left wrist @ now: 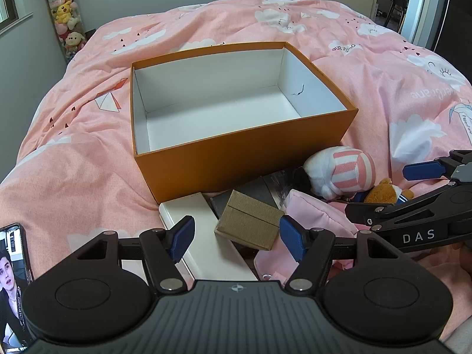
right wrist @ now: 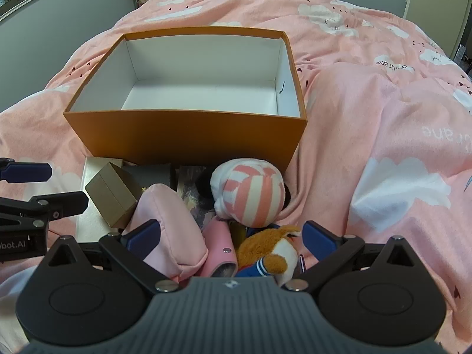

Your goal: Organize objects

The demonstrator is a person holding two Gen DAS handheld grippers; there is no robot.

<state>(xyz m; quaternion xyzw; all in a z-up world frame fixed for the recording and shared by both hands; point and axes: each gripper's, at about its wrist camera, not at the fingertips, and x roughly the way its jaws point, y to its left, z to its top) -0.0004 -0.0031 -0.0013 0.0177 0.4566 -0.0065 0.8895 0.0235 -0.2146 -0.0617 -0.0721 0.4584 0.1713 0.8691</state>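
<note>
Sorting not begun: orange box [left wrist: 236, 153] empty. Left tool [left wrist: 237, 240] released above tan box [left wrist: 249, 221]; right tool [right wrist: 231, 239] released above plush fox [right wrist: 271, 253]. Next: clench, lift into box.

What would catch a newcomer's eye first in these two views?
The big orange box with its bare white inside, sitting open in the middle of the pink cloud-print duvet. Next, the jumble just in front of it: a pink-and-white striped plush, a small brown cardboard box and a pink pouch, with both grippers open above them.
</note>
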